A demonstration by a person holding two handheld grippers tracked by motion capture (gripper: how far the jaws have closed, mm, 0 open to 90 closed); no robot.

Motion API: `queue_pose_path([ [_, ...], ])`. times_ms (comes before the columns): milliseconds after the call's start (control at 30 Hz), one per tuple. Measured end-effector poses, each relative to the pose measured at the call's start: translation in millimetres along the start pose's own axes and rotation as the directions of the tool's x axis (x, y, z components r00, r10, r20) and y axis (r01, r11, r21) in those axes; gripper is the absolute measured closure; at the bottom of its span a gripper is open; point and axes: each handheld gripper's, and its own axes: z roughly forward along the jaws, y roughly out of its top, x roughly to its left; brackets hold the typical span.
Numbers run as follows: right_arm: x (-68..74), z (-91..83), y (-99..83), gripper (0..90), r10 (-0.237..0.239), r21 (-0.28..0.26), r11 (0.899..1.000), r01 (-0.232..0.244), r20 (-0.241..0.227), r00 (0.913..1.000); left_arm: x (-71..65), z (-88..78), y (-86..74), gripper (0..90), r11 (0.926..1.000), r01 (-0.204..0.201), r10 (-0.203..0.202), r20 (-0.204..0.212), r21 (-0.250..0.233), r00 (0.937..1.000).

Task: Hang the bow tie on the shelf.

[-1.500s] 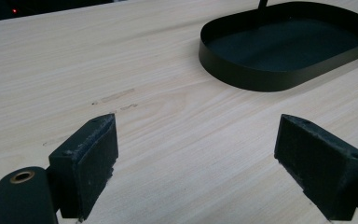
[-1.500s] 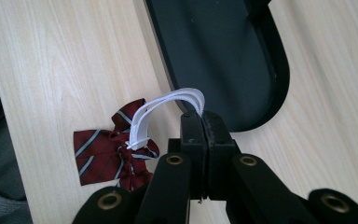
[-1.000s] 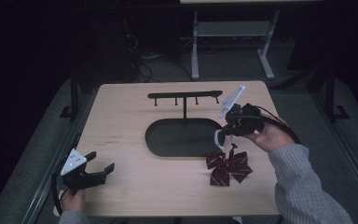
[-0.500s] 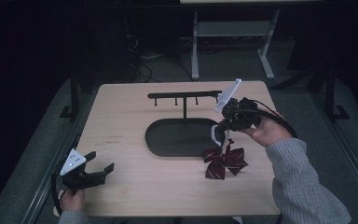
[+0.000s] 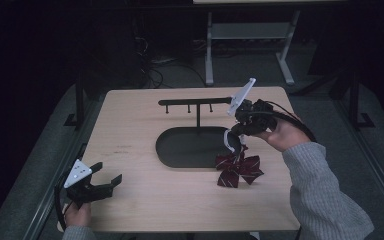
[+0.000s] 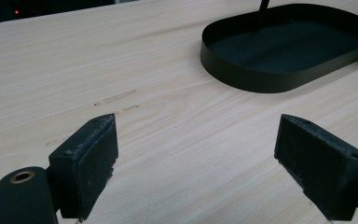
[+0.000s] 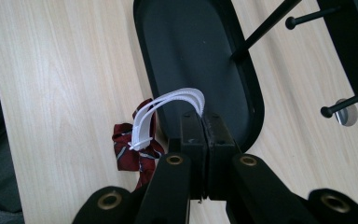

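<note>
The left claw (image 5: 111, 181) rests with jaws spread wide and empty on the counter (image 5: 130, 130), well short of the black oval tray (image 5: 180, 150). Just beside the tray's right end, the right claw (image 5: 232, 142) pinches the white strap (image 7: 168, 105) of the red striped bow tie (image 5: 237, 170), which hangs touching the counter; behind the tray rises its peg rack (image 5: 195, 102).

Ahead of left gripper (image 5: 111, 183): bare table (image 5: 130, 140), then tray (image 5: 170, 155). Right gripper (image 5: 236, 134): stand w/ pegs (image 5: 195, 102) close beside, tray rim below.
</note>
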Motion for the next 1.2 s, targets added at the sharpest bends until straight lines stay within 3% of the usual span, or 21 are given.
queue_pose_path([
  [1200, -24.0, 3.4, 40.2, 88.3, -0.030, -0.004, 1.000, 0.030, -0.025, 0.9992, -0.5, -0.1, 0.8, 13.1, 1.0000, -0.008, 0.008, -0.002, 0.000, 1.0000],
])
